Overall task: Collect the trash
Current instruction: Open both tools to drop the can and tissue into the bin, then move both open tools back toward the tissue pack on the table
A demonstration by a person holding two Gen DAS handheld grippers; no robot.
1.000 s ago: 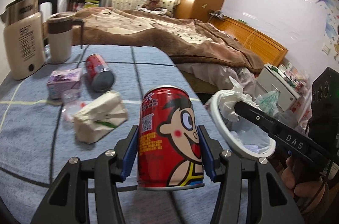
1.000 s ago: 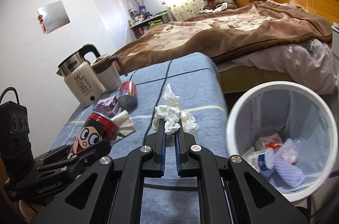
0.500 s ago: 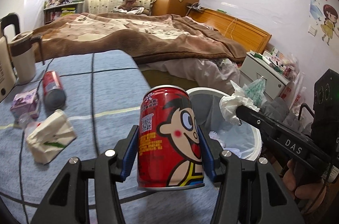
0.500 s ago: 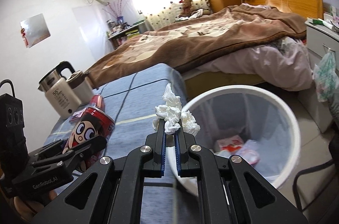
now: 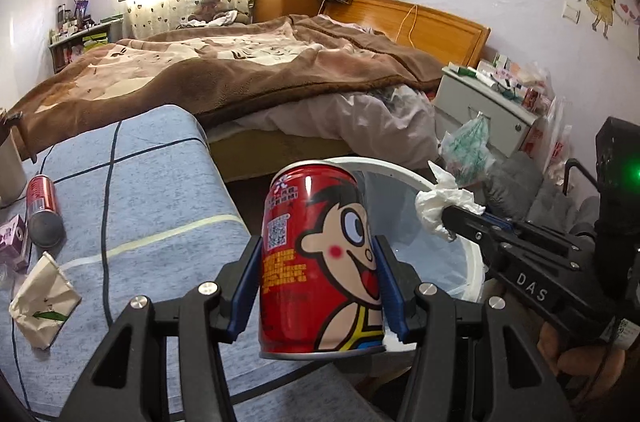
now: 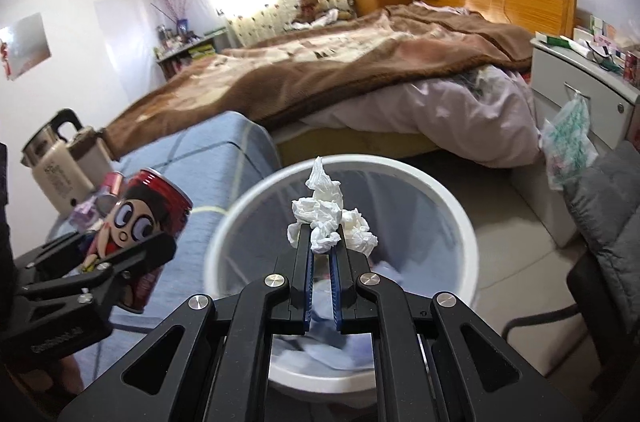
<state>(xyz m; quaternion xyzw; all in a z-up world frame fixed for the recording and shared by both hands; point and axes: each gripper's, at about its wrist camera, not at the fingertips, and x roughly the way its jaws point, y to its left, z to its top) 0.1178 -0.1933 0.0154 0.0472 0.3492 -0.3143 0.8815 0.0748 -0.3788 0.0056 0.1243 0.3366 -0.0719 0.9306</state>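
My left gripper (image 5: 318, 286) is shut on a red cartoon can (image 5: 320, 258), held upright at the table's right edge, beside the white trash bin (image 5: 476, 262). The can also shows in the right wrist view (image 6: 144, 222). My right gripper (image 6: 322, 246) is shut on a crumpled white tissue (image 6: 328, 214) and holds it over the open bin (image 6: 460, 222), which has trash inside. In the left wrist view the tissue (image 5: 440, 202) sits above the bin's far rim.
On the blue checked table (image 5: 152, 206) lie a red can on its side (image 5: 42, 210), a crumpled carton (image 5: 42, 298) and a purple box (image 5: 12, 242). A kettle (image 6: 52, 166) stands at the back. A bed (image 6: 360, 70) and a white nightstand (image 6: 584, 82) lie beyond the bin.
Both grippers have swung right, from over the table toward the bin. The tissue now hangs over the bin's opening; the can is at the table edge.
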